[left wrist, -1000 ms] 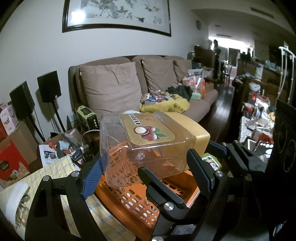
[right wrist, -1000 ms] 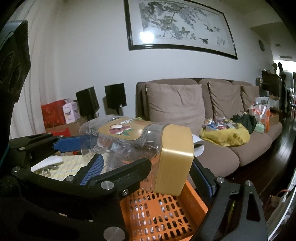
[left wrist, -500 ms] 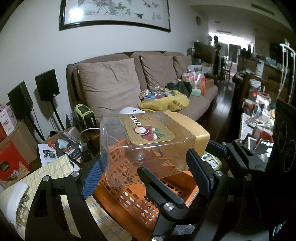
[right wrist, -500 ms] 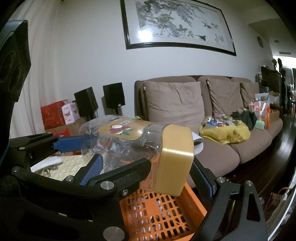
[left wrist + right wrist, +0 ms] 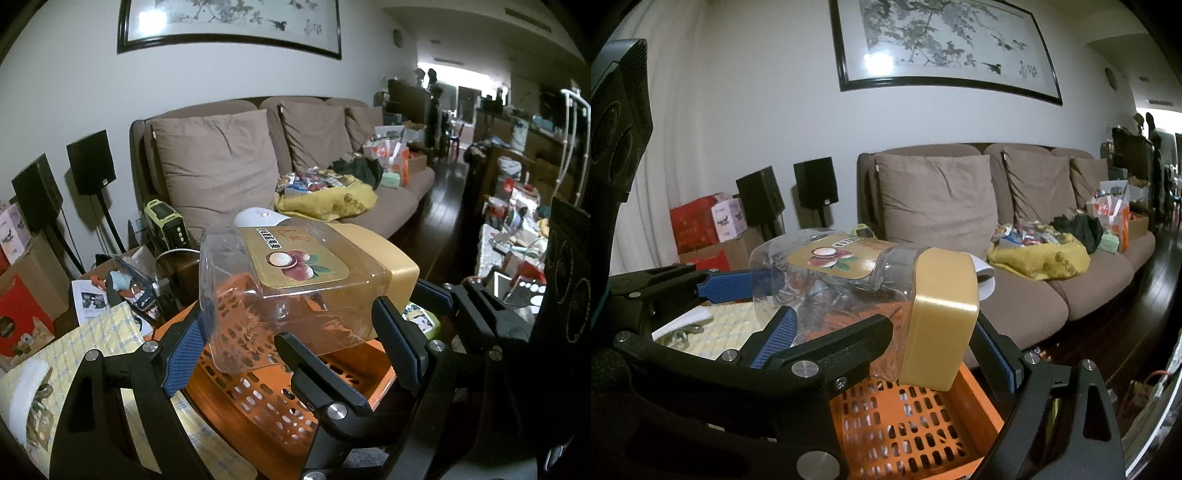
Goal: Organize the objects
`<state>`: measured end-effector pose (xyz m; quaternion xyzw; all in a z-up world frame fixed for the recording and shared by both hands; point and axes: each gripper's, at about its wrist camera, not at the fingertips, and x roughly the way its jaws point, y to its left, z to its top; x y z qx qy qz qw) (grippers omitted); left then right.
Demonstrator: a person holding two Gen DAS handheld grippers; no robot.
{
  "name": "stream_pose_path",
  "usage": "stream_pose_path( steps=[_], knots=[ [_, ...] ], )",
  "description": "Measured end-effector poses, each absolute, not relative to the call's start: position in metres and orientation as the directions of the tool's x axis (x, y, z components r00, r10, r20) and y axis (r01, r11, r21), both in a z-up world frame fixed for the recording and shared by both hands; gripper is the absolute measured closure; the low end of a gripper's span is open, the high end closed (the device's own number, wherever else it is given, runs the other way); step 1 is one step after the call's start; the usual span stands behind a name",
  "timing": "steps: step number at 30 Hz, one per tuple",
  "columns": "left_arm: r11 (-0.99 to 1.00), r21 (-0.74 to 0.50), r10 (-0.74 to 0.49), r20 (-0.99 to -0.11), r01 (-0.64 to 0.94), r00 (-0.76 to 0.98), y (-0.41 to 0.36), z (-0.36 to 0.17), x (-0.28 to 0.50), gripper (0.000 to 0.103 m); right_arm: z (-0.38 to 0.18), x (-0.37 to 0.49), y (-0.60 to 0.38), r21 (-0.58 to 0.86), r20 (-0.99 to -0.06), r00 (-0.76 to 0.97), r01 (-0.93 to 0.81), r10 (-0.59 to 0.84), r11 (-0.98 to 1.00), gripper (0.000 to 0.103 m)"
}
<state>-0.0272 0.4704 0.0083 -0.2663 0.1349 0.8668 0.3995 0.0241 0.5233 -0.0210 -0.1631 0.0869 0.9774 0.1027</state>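
A clear plastic jar (image 5: 295, 291) with a gold lid (image 5: 942, 317) and a fruit label lies on its side in the air. It hangs just above an orange slotted basket (image 5: 258, 406), seen in the right wrist view too (image 5: 908, 424). My left gripper (image 5: 291, 339) is shut across the jar's base end, its blue pads (image 5: 731, 286) pressed on both sides. My right gripper (image 5: 938, 343) is shut on the lid end. Its black fingers (image 5: 325, 380) cross the left wrist view under the jar. The jar looks empty.
The basket stands on a table with a yellow checked cloth (image 5: 92, 343). Behind is a brown sofa (image 5: 221, 166) bearing a yellow bag (image 5: 328, 201) and snack packs. Two black speakers (image 5: 90, 162), red boxes (image 5: 698, 225) and a green device (image 5: 164, 221) stand left. A cluttered table (image 5: 517, 229) is right.
Both grippers and the jar have shifted slightly together, and the room sits a little differently in both views. The grip on the jar is unchanged, and it stays over the basket.
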Motion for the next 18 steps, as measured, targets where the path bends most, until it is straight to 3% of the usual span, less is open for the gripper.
stream_pose_path(
  steps=[18],
  knots=[
    [-0.648, -0.010, 0.626, -0.577, -0.762, -0.524, 0.4759, -0.0002, -0.0288, 0.019, -0.0245, 0.0213, 0.5303, 0.122, -0.363, -0.915, -0.233, 0.175, -0.965, 0.010]
  ],
)
